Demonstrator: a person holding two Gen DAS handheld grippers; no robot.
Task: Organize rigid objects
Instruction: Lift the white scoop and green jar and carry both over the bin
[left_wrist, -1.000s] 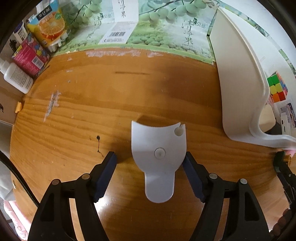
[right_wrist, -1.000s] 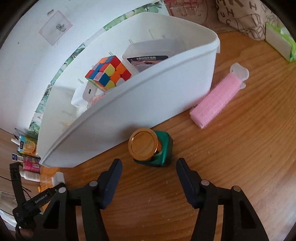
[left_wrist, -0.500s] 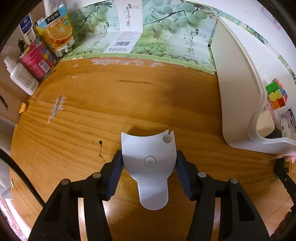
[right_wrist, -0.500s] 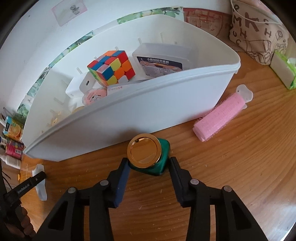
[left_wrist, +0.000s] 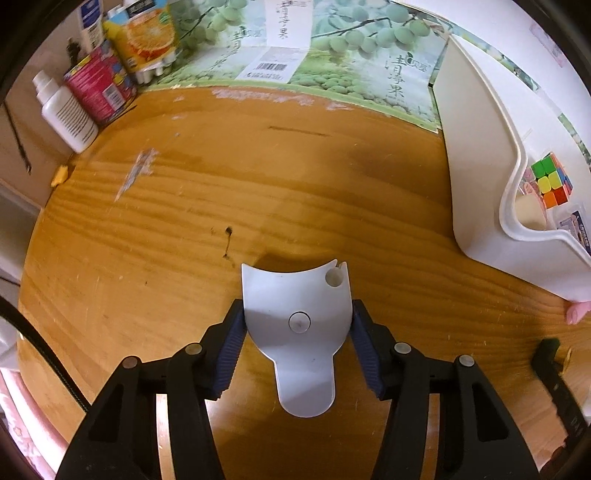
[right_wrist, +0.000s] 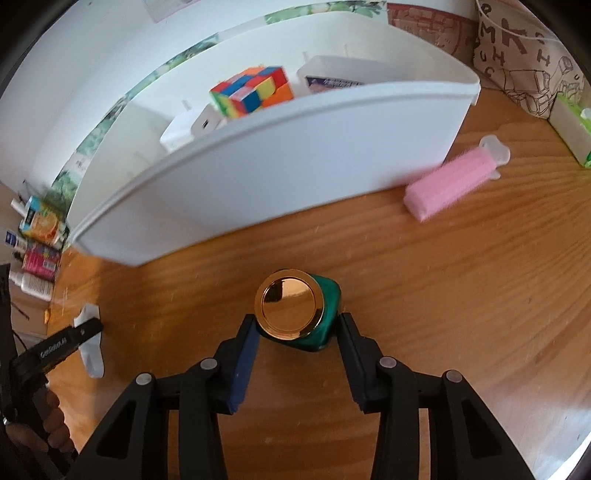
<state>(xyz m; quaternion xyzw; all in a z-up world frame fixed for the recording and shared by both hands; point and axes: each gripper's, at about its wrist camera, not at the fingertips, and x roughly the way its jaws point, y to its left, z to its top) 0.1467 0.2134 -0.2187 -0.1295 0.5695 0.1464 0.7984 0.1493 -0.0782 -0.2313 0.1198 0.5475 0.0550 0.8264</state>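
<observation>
Our left gripper clamps the white holder on the table; our right gripper clamps the green bottle near the bin.

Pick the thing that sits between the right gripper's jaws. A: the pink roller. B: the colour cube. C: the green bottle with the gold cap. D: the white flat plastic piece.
C: in the right wrist view the right gripper has its jaws closed on the green bottle with the gold cap on the wooden table.
</observation>
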